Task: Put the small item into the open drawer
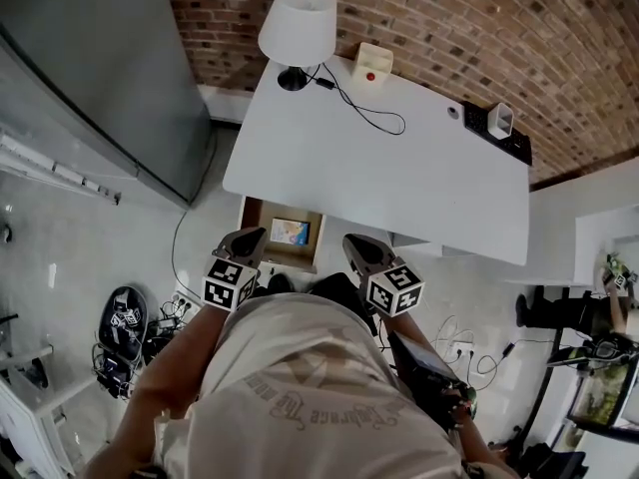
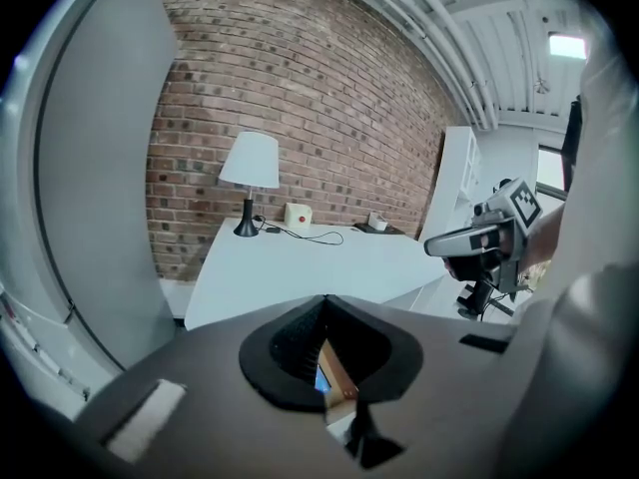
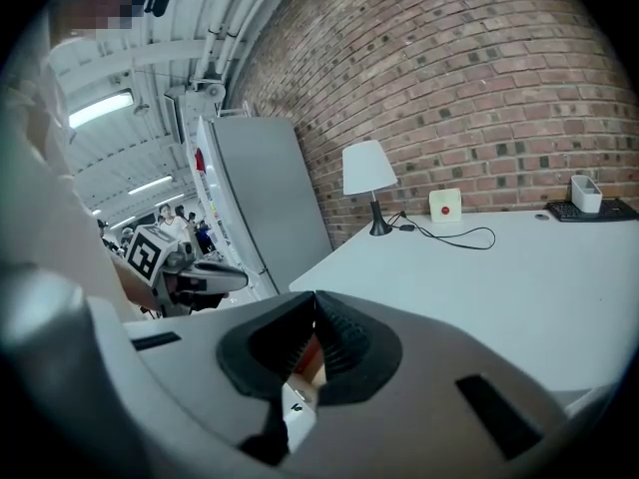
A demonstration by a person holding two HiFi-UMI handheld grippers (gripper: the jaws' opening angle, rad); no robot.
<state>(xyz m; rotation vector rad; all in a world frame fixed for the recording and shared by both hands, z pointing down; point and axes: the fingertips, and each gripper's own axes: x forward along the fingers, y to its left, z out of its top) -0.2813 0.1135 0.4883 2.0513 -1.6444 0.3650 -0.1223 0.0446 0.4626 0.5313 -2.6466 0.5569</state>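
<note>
The left gripper [image 2: 324, 302] has its fingers [image 2: 292, 343] pressed tight together, with nothing in them. The right gripper [image 3: 315, 295] looks the same, fingers closed and empty, though the gap under their tips is hard to read. Both are held up side by side, near the person's shirt [image 1: 300, 387]. Just past the left fingers, between the two pairs, is the open drawer [image 1: 300, 259]. The small item [image 1: 291, 232], blue and yellow, lies inside it and touches no fingers. Beyond both pairs of fingers is the white worktop [image 1: 399, 178]. Far past them, by the brick wall [image 1: 449, 28], stand a lamp [image 1: 298, 26], a box [image 1: 373, 65] with a red dot, and a cord [image 1: 364, 108].
</note>
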